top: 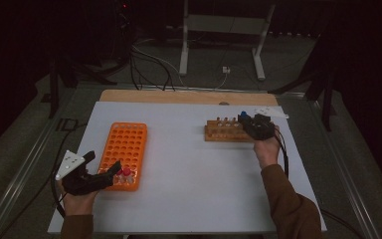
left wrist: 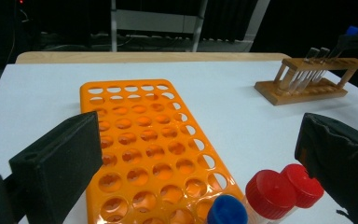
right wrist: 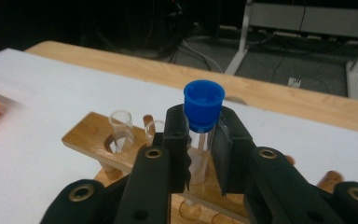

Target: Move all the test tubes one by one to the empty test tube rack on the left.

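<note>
A clear tube with a blue cap (right wrist: 203,105) stands in the wooden rack (right wrist: 86,133) at the table's far right, and my right gripper (right wrist: 200,130) is shut on it just under the cap. Two empty glass tubes (right wrist: 120,123) stand in the same rack to its left. In the high view the right gripper (top: 244,120) sits at the wooden rack's (top: 221,130) right end. My left gripper (left wrist: 200,149) is open at the near end of the orange rack (left wrist: 144,140), with nothing between its jaws. Two red-capped tubes (left wrist: 272,191) and a blue-capped one (left wrist: 227,210) stand at that rack's near corner.
The white table top (top: 189,174) stretches between the orange rack (top: 124,149) and the wooden rack. A bare wooden strip (top: 179,96) runs along its far edge. Behind it are a metal stand (top: 184,50) and cables on the floor.
</note>
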Demonstrator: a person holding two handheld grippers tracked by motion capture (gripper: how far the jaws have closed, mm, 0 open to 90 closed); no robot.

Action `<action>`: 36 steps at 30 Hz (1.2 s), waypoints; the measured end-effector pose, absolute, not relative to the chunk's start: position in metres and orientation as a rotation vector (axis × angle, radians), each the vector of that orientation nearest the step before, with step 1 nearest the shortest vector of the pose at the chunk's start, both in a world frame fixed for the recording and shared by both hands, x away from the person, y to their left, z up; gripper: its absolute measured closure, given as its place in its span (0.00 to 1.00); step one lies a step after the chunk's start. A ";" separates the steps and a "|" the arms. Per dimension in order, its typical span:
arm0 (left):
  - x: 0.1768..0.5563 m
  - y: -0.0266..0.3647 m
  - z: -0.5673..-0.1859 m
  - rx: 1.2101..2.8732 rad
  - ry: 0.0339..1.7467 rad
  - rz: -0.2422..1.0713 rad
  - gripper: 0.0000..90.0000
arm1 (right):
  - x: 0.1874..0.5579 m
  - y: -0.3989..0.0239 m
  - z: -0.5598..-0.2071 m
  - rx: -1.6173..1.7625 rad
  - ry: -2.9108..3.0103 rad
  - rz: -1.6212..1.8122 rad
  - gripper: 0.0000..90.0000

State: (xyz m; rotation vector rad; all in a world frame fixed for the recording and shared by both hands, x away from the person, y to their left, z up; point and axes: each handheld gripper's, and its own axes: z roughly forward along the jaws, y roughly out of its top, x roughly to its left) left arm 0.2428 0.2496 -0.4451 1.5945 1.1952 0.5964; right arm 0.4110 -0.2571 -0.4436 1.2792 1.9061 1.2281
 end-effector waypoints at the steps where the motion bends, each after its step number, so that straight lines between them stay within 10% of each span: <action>1: 0.243 0.249 -0.445 1.596 1.194 0.598 0.02 | 0.409 -0.259 -0.442 1.277 1.898 1.238 0.86; 36: 0.239 0.138 -0.406 1.729 0.937 0.533 0.02 | 0.338 -0.236 -0.417 1.105 2.102 1.427 0.86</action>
